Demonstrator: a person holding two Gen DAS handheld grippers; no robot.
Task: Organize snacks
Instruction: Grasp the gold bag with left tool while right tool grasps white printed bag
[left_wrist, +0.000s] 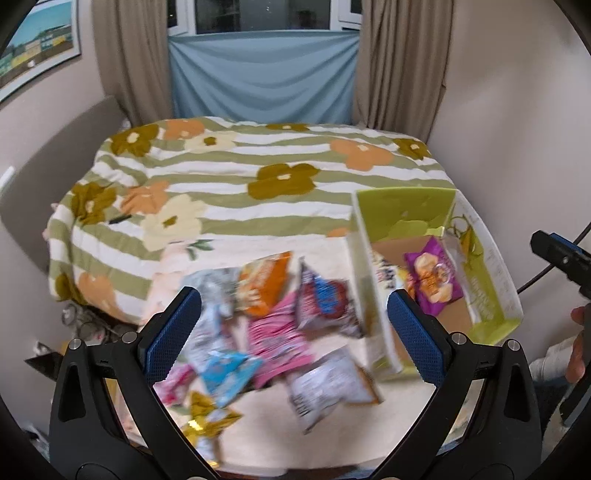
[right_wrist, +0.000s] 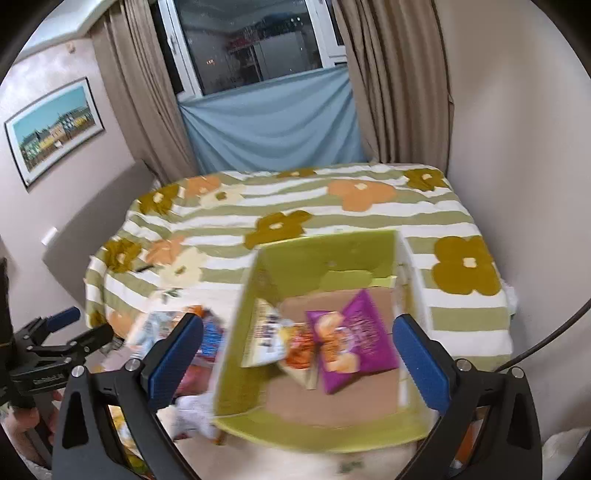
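Blue-padded fingers of the left gripper (left_wrist: 294, 336) stand spread wide with nothing between them, hovering above a loose heap of snack packets (left_wrist: 273, 332) on a cream cloth at the near end of the bed; an orange packet (left_wrist: 264, 288), a pink one (left_wrist: 277, 339), a light-blue one (left_wrist: 227, 371), a gold-foil one (left_wrist: 207, 421) and a dark red-and-blue one (left_wrist: 325, 302) lie overlapping there, all blurred. Just to their right stands the green cardboard box (left_wrist: 402, 210), open at the top. The right gripper (right_wrist: 298, 354) is likewise wide open and empty, held above that green cardboard box (right_wrist: 321, 258) and looking down into it, where a purple packet (right_wrist: 354, 343), a small orange-red packet (right_wrist: 301, 347) and a pale yellow packet (right_wrist: 264, 336) rest on the brown floor. In the right wrist view the left gripper shows at the left edge, gripped by a hand (right_wrist: 22, 424) low in the corner. In the left wrist view part of the other tool and a hand (left_wrist: 578, 347) appear at the right edge. Behind lies a green-striped flowered quilt (left_wrist: 258, 184).
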